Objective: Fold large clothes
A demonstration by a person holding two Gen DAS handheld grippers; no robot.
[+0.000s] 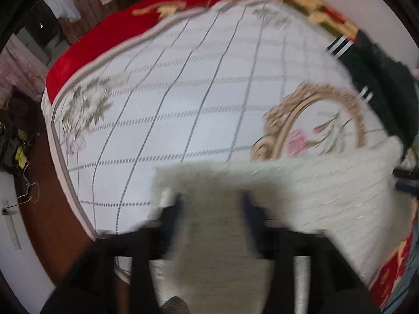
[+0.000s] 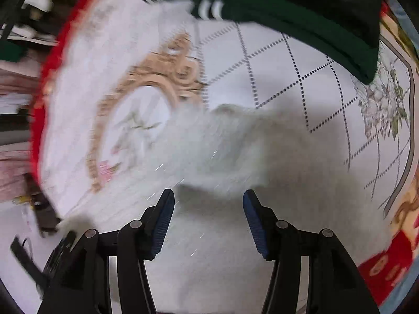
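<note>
A white fluffy knit garment [image 1: 314, 188] lies on the bed's white gridded cover [image 1: 183, 91], at the lower right of the left wrist view. My left gripper [image 1: 210, 209] points down over the garment's near corner. Its blurred dark fingers stand apart, with shaded knit showing beneath and between them. In the right wrist view the same white garment [image 2: 222, 136] spreads under my right gripper [image 2: 208, 201]. That gripper's blue pads [image 2: 163, 217] are wide apart and nothing is pinched between them.
A dark green garment with white stripes [image 2: 288, 7] lies folded at the far side of the cover [image 2: 301, 65], also visible as the green garment [image 1: 379, 83]. A red blanket [image 1: 91, 49] borders the cover. The bed's left edge drops to brown floor with cables [image 1: 23, 157].
</note>
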